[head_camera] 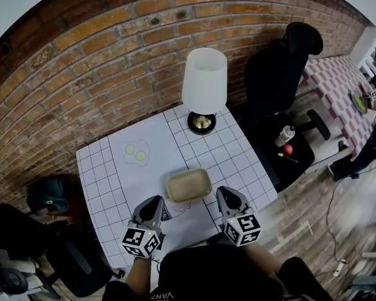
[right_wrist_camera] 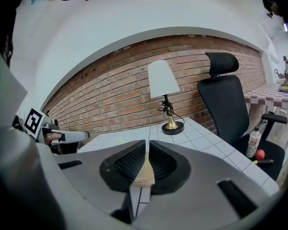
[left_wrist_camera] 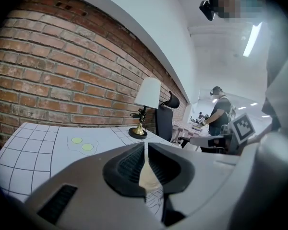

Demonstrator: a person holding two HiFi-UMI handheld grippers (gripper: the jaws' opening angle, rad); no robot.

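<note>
Brick wall (head_camera: 106, 74), white gridded table (head_camera: 238, 158) (lamp (head_camera: 204, 83) at back), beige tray (head_camera: 188, 185), left gripper (head_camera: 157, 200), right gripper (head_camera: 225, 192), both fingers together.

A shallow tan tray (head_camera: 188, 185) with rounded corners lies flat on the white gridded worktop (head_camera: 238, 162), just below the frame's centre. Its long side runs left to right.

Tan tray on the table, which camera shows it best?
The head view: the whole tray shows from above on the checked table, rim and all. Each gripper view catches only a tan sliver of it past its jaws.
</note>
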